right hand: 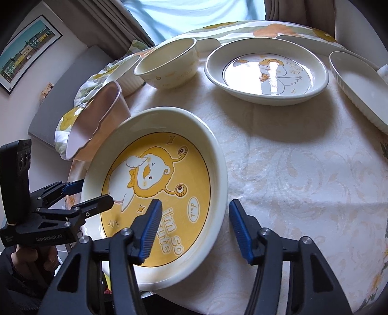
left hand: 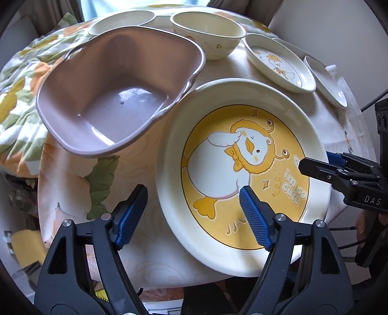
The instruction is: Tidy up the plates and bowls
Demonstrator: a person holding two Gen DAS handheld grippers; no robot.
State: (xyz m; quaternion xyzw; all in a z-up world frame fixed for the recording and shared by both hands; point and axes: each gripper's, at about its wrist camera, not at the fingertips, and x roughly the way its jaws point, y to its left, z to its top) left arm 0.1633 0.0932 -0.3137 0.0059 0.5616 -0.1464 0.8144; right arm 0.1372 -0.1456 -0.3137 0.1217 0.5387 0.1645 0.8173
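The duck plate, yellow inside with a cream rim, lies at the near edge of the table, its near rim hanging a little past the table edge.

The left gripper is wide open and straddles the plate's left rim: one blue pad is over the yellow picture, the other is outside the rim above the cloth. It grips nothing.

The right gripper does the same at the plate's right rim, open about as far, one finger over the "I'm so cute" lettering and the other outside over the cloth. Whether any pad touches the rim is hard to tell through the fisheye lens.

Just left of the plate a mauve tub sits tilted, touching or nearly touching the plate's far left rim. Beyond it stands a cream bowl, with a ribbed dish to its left. Far right lies a smaller duck plate, and right of that a ribbed oval dish. These are all well apart from both grippers.
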